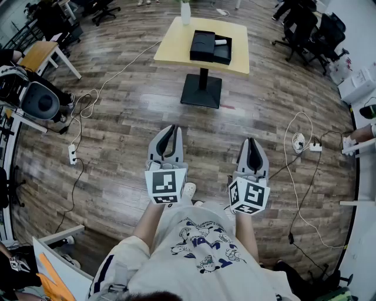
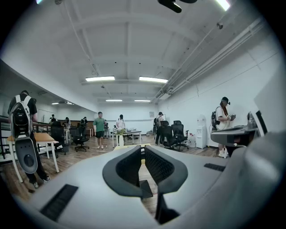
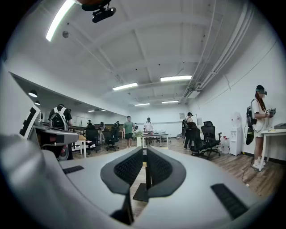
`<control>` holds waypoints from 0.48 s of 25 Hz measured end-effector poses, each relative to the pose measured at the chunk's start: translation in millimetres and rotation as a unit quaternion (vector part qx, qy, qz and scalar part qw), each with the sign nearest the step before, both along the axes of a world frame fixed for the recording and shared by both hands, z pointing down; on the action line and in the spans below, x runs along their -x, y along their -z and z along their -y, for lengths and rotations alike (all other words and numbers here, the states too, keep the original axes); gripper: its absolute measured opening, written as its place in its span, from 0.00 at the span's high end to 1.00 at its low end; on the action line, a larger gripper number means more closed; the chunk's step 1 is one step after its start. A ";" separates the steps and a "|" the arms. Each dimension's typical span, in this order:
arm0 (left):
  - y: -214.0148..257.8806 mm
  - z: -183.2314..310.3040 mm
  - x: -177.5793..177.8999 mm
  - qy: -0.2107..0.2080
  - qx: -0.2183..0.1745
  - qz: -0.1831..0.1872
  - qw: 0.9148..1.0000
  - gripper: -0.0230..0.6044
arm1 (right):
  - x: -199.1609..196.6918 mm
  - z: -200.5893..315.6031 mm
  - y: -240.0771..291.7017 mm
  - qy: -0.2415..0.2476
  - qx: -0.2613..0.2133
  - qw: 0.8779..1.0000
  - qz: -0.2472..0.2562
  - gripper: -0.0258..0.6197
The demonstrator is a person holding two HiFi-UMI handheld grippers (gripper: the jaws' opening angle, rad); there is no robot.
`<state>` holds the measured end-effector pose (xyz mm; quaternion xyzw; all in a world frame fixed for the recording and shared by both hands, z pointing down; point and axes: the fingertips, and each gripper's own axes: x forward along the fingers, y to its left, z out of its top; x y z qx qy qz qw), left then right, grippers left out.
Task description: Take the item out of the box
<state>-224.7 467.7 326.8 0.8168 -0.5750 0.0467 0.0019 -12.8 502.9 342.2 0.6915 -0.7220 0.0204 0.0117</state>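
Note:
A black box lies open on a small yellow table well ahead of me, across the wooden floor. Something white shows inside it. I stand back from the table with both grippers held out at waist height, pointing toward it. My left gripper is shut with nothing in it. My right gripper is also shut and empty. In the left gripper view and the right gripper view the pads meet at their tips, with the table's black pedestal base seen beyond.
A white vase stands on the table's far edge. Cables and a power strip lie on the floor at left, more cables at right. Office chairs stand at the back right. Several people stand about the room.

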 end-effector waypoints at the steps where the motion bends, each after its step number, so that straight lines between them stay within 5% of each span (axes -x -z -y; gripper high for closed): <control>1: -0.1 0.6 0.8 0.000 0.001 0.000 1.000 0.91 | 1.0 0.5 0.2 0.000 0.000 1.000 0.000 0.89; 12: -2.1 18.3 5.5 -0.003 0.004 -0.003 1.000 0.91 | 7.5 18.6 -2.4 0.000 0.005 1.000 0.005 0.89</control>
